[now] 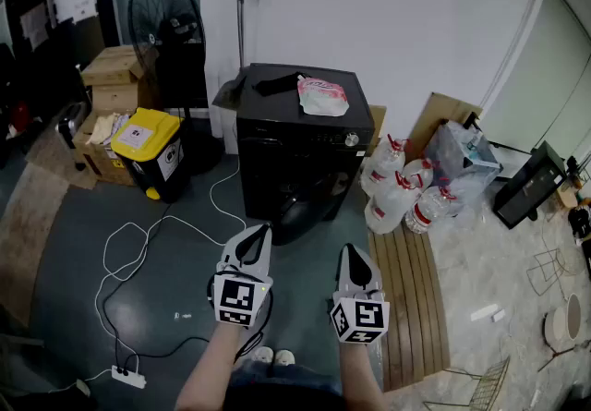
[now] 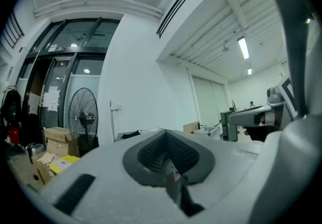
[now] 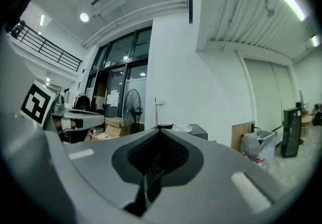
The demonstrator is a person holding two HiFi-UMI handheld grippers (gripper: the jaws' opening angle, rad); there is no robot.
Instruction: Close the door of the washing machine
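Note:
A black washing machine (image 1: 305, 137) stands against the white wall, with a pink and white bag (image 1: 323, 95) on its top. Low on its front a dark round door (image 1: 295, 209) seems to stand ajar, though the view is too dark to be sure. Both grippers are held level, side by side, a short way in front of the machine and touching nothing. My left gripper (image 1: 258, 232) is shut and empty. My right gripper (image 1: 355, 252) is also shut with nothing in it. The machine's top (image 3: 193, 129) shows just over the jaws in the right gripper view.
A standing fan (image 1: 166, 26), cardboard boxes (image 1: 111, 77) and a yellow-lidded bin (image 1: 148, 146) are to the left. Several water bottles (image 1: 406, 192) and a wooden pallet (image 1: 411, 298) lie to the right. A white cable and a power strip (image 1: 129, 377) trail across the floor.

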